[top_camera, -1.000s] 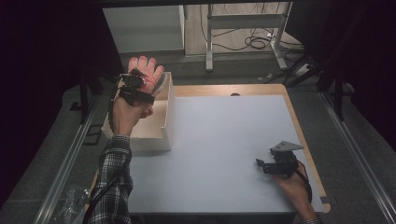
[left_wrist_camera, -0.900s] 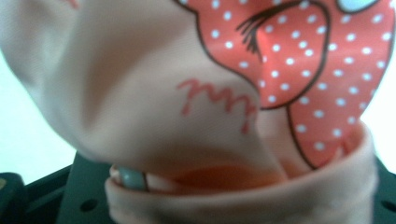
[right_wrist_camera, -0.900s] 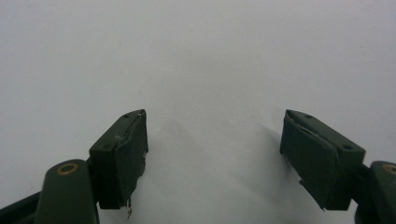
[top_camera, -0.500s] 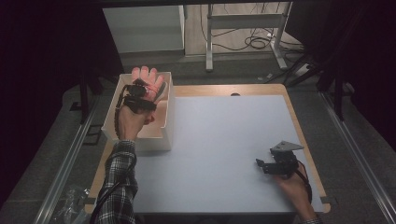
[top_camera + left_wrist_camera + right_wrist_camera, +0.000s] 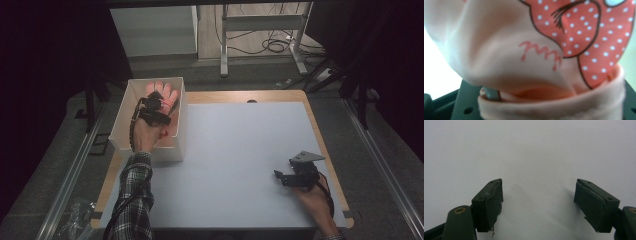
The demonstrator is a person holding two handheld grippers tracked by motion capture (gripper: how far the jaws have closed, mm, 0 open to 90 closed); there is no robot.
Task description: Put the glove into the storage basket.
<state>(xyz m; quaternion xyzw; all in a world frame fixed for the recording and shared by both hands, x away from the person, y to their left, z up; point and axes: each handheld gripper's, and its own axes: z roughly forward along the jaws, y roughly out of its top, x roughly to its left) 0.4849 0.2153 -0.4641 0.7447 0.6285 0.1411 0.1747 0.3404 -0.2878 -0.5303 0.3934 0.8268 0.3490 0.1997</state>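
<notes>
My worry is the release: the left claw [image 5: 159, 102] sits low inside the white box [image 5: 120, 132] at the table's [image 5: 240, 150] far left corner, and its jaws have just been opening with the pink glove [image 5: 167, 92] draped across them; in the left gripper view the cuff [image 5: 554, 106] folds right over the claw's front, so I judge the cloth could cling to a jaw and ride back out when I lift; a quick pull could also catch the box's near wall and drag the light box along the left edge or tip it. Another risk is the glove's fingers [image 5: 165, 89] lying up against the far wall; if they hang over the rim the glove may slide out rather than settle.

As for the grip, the cloth hides the pads, so I cannot tell whether they pinch the glove or have let go; the glove lies in the box's far half, touching the claw's front and spreading beyond it toward the far wall.

The right claw [image 5: 280, 176] rests near the table's near right corner, well apart from the box; its jaws stand spread with nothing but bare tabletop between them.
</notes>
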